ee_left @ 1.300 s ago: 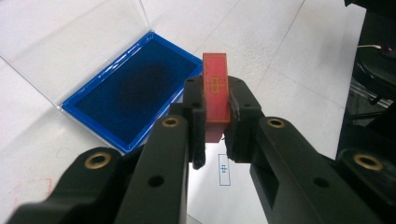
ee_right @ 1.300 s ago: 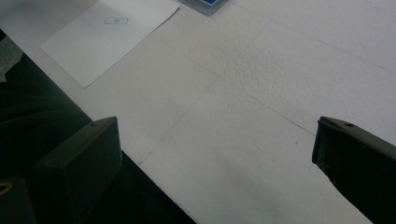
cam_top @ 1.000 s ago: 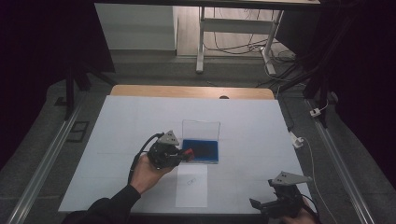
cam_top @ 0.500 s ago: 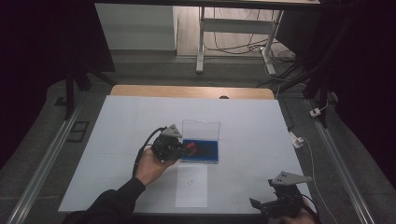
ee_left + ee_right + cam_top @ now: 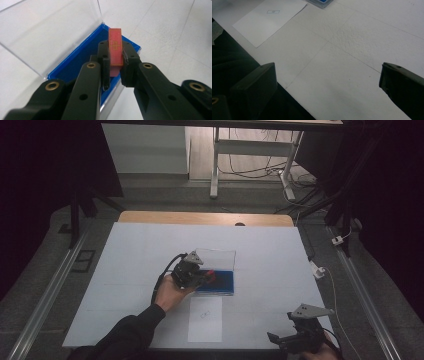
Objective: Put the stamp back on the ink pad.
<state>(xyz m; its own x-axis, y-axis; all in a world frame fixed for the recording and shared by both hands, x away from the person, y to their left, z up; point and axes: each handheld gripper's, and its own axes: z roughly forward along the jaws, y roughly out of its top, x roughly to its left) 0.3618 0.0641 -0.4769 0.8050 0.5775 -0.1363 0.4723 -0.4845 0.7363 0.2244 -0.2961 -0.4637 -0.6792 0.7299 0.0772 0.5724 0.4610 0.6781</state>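
I am pinching a small red chip (image 5: 115, 47) upright in my left tongs (image 5: 115, 58), holding it just above the blue tray of the open clear-lidded case (image 5: 75, 57), while my right tongs (image 5: 327, 82) are gaping wide over the white table (image 5: 352, 50).

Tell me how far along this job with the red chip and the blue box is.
Done: the clear lid stands open and the left gripper is shut on the red chip. In hand: the chip hangs over the blue box, not yet set down. Left: placing it, or perhaps carrying it to the paper sheet. The right gripper waits open at the table's near edge.
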